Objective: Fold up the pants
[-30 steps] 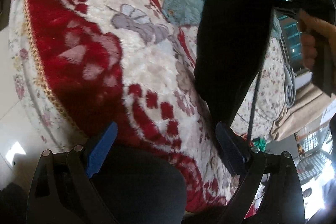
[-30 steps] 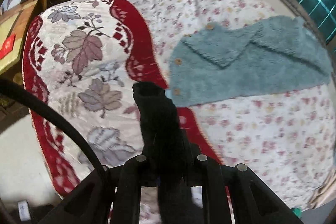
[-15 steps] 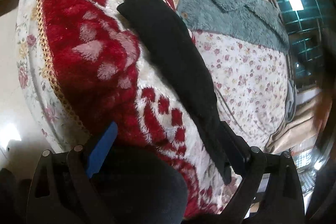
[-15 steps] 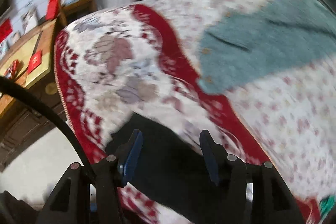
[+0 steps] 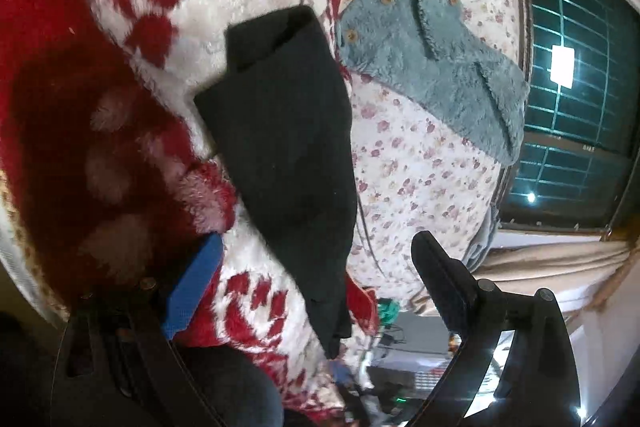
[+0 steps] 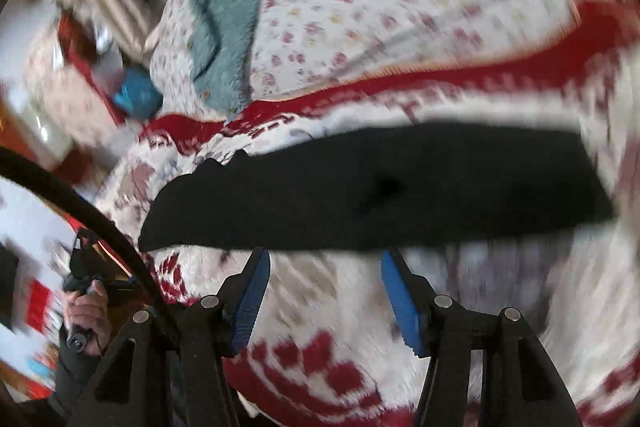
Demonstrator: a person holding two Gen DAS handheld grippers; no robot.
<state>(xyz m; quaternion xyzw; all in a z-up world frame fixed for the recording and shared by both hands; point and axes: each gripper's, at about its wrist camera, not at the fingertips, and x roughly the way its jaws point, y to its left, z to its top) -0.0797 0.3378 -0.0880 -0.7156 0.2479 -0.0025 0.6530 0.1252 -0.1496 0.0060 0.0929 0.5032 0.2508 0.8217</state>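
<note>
The black pants (image 5: 284,131) are seen lying as a long, narrow folded strip on the red-and-white plush blanket (image 5: 132,39). In the left wrist view the strip runs from the upper centre of the frame down to the lower centre, its upper end showing an open fold and its lower end tapering between the two fingers. In the right wrist view, which is heavily blurred, the pants (image 6: 380,191) are stretched across the middle of the frame from left to right, just above the fingertips.

The left gripper (image 5: 316,267) is held wide open, with nothing clasped; a blue pad (image 5: 192,283) is seen at lower left and a dark finger (image 5: 440,279) at lower right, the lower end of the pants lying between them without visible contact. The right gripper (image 6: 324,279) is likewise spread open and empty, its two blue pads (image 6: 250,299) set just below the near edge of the pants; whether the edge is touched cannot be told.

A teal fleece garment (image 5: 432,67) with small buttons is laid on the floral sheet (image 5: 420,167) in the upper right of the left view, just beside the upper end of the pants. A barred window (image 5: 576,67) is seen at the right edge. In the lower left of the right view, a hand (image 6: 86,323) is seen gripping a dark handle.
</note>
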